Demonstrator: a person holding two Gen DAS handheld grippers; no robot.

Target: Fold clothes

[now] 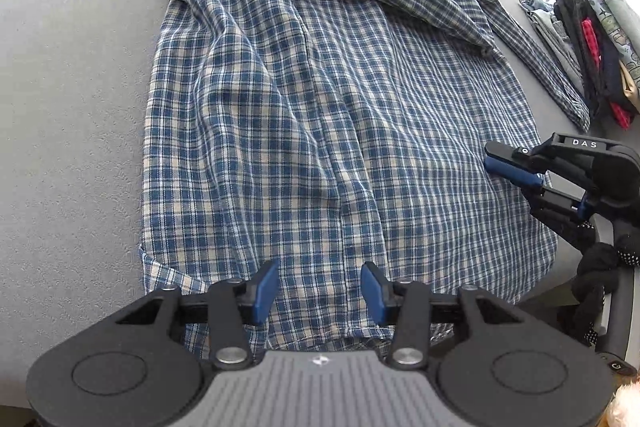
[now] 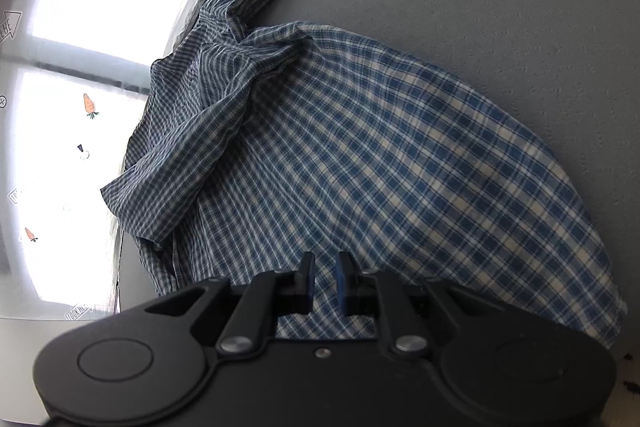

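Note:
A blue and cream plaid shirt lies spread and wrinkled on a grey surface, one sleeve folded across its top. My left gripper hovers over the shirt's near hem, open, blue pads wide apart with only flat cloth below them. My right gripper sits at the shirt's right side edge. In the right wrist view the right gripper has its pads nearly together, with plaid shirt cloth in the narrow gap between them. The collar end is bunched at the far left.
A stack of folded clothes stands at the right edge of the surface. A hand in a dark dotted glove holds the right gripper. A bright sheet printed with carrots lies beyond the surface's left edge.

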